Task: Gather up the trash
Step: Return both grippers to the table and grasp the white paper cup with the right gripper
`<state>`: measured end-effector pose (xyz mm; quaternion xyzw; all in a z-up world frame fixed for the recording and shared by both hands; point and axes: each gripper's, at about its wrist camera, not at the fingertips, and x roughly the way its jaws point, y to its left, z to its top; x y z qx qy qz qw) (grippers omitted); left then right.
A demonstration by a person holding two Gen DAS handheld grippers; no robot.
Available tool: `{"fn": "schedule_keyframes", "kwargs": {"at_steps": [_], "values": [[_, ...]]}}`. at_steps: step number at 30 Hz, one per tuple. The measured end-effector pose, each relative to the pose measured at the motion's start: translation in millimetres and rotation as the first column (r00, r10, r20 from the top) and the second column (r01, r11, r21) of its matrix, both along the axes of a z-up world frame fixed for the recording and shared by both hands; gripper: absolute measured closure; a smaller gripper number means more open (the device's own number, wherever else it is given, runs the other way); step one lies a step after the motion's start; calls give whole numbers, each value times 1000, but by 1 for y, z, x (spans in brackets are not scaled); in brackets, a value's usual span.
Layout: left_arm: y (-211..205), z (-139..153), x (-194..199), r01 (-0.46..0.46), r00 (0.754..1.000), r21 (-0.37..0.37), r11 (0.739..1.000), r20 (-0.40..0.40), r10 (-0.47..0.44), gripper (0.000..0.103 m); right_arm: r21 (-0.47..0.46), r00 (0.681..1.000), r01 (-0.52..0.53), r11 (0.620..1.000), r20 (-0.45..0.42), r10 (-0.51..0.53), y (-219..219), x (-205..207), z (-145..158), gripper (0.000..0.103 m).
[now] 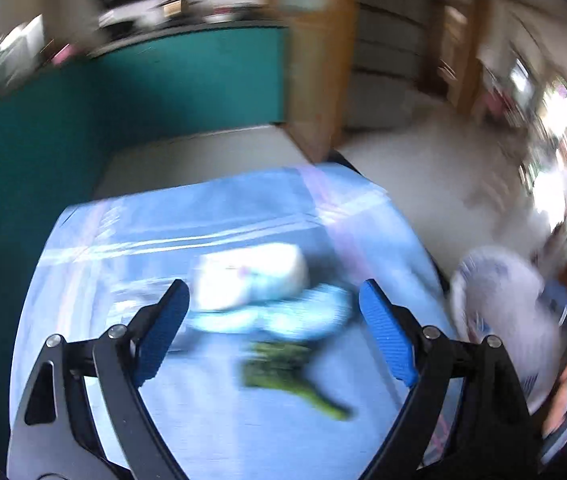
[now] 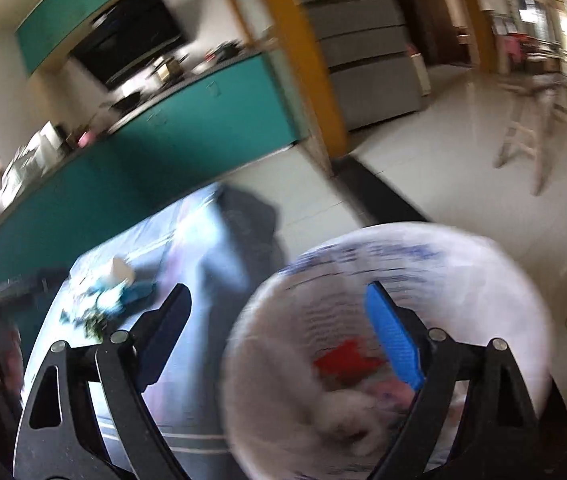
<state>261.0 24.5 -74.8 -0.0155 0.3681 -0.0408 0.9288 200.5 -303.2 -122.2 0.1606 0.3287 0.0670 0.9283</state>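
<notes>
Surface: a table (image 1: 131, 248) under a pale blue cloth with faint pink and white stripes, standing on a light tiled floor (image 2: 463, 152). Room, left to right: teal cabinets (image 1: 83, 112) with a cluttered counter, a wooden post (image 1: 315, 80), grey drawers (image 2: 367, 76), then a bright hallway at far right. Trash on the cloth, left to right: a white wrapper (image 1: 251, 276), light blue scraps (image 1: 279, 316) just beside it, and a dark green scrap (image 1: 283, 368) nearer the camera; all are motion-blurred, so finer detail cannot be told. Bin (image 2: 395, 340): a round container lined with white plastic printed in blue, off the table's right edge. Left view only: the trash close up, between the finger lines, with the bin seen from the side at far right. Right view only: the bin's inside, holding a red piece (image 2: 343, 362) and whitish crumpled matter; a dark hood or screen above the counter; a wooden stool (image 2: 531, 140) on the floor at far right; the trash appears small at the far left on the table. Left gripper (image 1: 273, 328): above the cloth, aimed along the table, blue-padded fingers spread wide with nothing between them. Right gripper (image 2: 279, 336): over the bin's mouth, its left finger over the cloth, its right finger over the liner; fingers likewise wide apart, holding nothing.
</notes>
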Motion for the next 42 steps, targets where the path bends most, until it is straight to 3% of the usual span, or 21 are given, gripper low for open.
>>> {"fn": "schedule_keyframes", "kwargs": {"at_steps": [3,9,13,16,20,28,30,32,42], "values": [[52,4,0,-112,994,-65,992,14,113,12,-8,992,-125,992,-36,125,52,30,-4,16],[109,-5,-8,-243,970,-33,970,-21,242,12,5,935,-353,935,-30,353,167,91,7,16],[132,-11,-9,-282,958,11,959,-41,282,12,-34,919,-390,920,-86,386,225,112,1,14],[145,-7,-11,-304,952,-24,952,-46,303,11,-44,913,-395,918,-128,387,254,123,-11,8],[148,-9,-16,-295,955,-68,953,-63,291,11,-71,919,-377,924,-154,363,273,131,-16,5],[133,-16,-18,-301,952,57,952,-37,303,10,-143,918,-379,914,-184,352,294,140,-31,5],[130,-16,-17,-299,953,85,950,-30,303,10,-164,914,-392,905,-179,364,295,135,-32,15],[128,-15,-17,-293,954,92,952,-28,297,10,-181,913,-397,900,-178,367,294,131,-32,18],[116,-16,-17,-263,963,111,958,-34,268,10,-72,917,-399,914,-66,394,248,90,0,18]]}}
